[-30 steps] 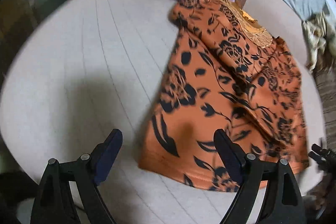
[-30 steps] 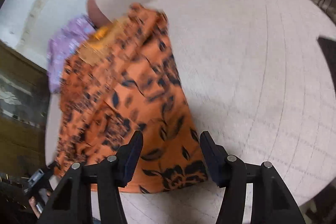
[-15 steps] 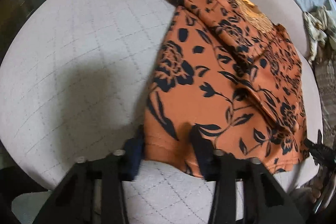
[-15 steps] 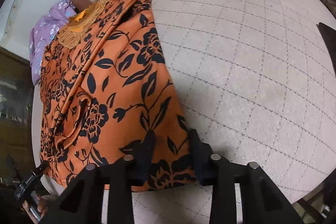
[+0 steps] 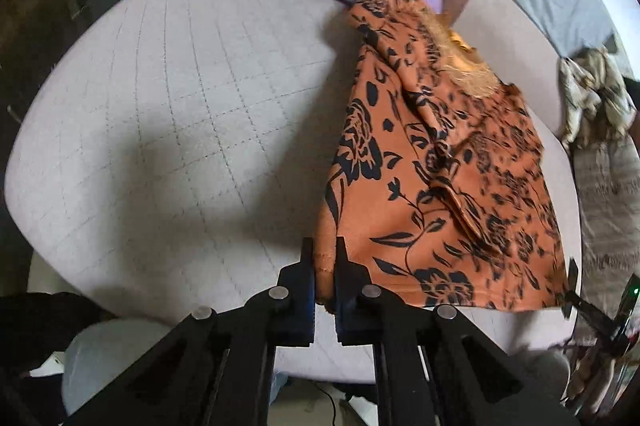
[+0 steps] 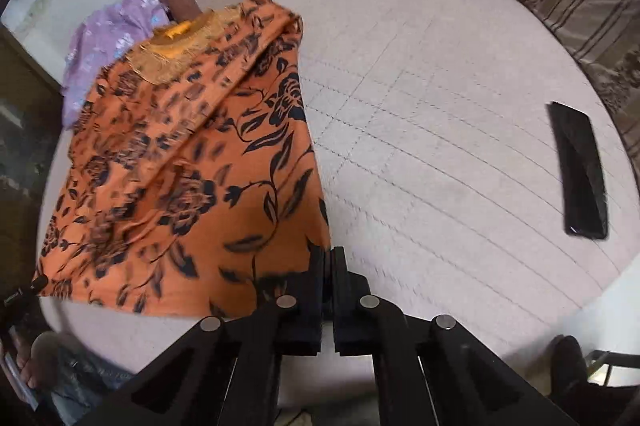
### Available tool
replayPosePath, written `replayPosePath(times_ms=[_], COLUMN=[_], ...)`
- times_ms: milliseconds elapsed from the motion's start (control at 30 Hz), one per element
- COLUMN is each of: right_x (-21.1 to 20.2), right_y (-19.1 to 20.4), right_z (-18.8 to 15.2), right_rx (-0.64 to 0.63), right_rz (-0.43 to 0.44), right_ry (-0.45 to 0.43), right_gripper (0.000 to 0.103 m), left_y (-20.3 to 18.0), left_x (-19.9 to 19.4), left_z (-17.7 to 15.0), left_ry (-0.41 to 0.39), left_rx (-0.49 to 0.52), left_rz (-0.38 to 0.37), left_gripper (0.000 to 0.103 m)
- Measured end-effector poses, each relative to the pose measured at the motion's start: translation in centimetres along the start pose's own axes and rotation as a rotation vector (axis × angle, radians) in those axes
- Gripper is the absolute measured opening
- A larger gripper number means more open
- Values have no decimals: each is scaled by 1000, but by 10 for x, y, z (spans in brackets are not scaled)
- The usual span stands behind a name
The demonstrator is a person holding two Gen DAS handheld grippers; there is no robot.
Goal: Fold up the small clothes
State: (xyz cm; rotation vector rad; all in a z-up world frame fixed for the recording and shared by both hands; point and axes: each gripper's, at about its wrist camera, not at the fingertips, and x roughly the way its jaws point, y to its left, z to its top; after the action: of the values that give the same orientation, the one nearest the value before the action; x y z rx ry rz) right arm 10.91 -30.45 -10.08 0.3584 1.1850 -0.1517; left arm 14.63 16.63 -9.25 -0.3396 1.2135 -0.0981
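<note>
Both claws, left (image 5: 325, 258) and right (image 6: 328, 266), just closed, pinching orange floral garment (image 5: 432, 178) hem; quilted pale cushion (image 6: 420, 146) beneath.

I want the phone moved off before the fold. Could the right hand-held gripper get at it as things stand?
Probably not yet: the right hand-held gripper is shut on a corner of the orange dress. Bare cushion lies between it and the phone, so once it lets go, nothing blocks the way.

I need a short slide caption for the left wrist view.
Left gripper pinches the near corner of the orange floral garment on the quilted cushion.
</note>
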Motion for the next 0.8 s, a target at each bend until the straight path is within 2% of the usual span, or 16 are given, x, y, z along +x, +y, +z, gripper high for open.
replayPosePath(times_ms=[133, 200, 300, 367, 433, 500, 567, 667, 767, 800], right_x=[-19, -13, 9, 32, 60, 87, 96, 83, 68, 65], right_y=[-10, -12, -23, -23, -23, -18, -17, -18, -32, -35], right_z=[-12, -3, 16, 26, 38, 37, 33, 29, 27, 27], right_rx=[-5, 14, 91, 117, 115, 124, 98, 105, 146, 148], right_rz=[-16, 50, 177, 196, 213, 236, 214, 273, 193, 187], right_ry=[-8, -23, -60, -14, 51, 154, 183, 113, 29, 12], right_gripper=[0, 0, 3, 4, 4, 17, 62, 65, 65, 65], left_y=[-12, -16, -13, -12, -13, -16, -18, -16, -7, -5], left_x=[8, 26, 51, 63, 71, 79, 85, 84, 73, 71], left_z=[-4, -1, 1, 3, 6, 7, 9, 10, 9, 8], left_ry=[-15, -3, -2, 13, 15, 29, 44, 38, 10, 3], left_rx=[65, 88, 81, 82, 93, 98, 85, 57, 22, 12], left_rz=[95, 103, 186, 188, 169, 150, 150, 124, 82, 69], left_gripper=[7, 8, 14, 17, 28, 55, 58, 60, 60, 63])
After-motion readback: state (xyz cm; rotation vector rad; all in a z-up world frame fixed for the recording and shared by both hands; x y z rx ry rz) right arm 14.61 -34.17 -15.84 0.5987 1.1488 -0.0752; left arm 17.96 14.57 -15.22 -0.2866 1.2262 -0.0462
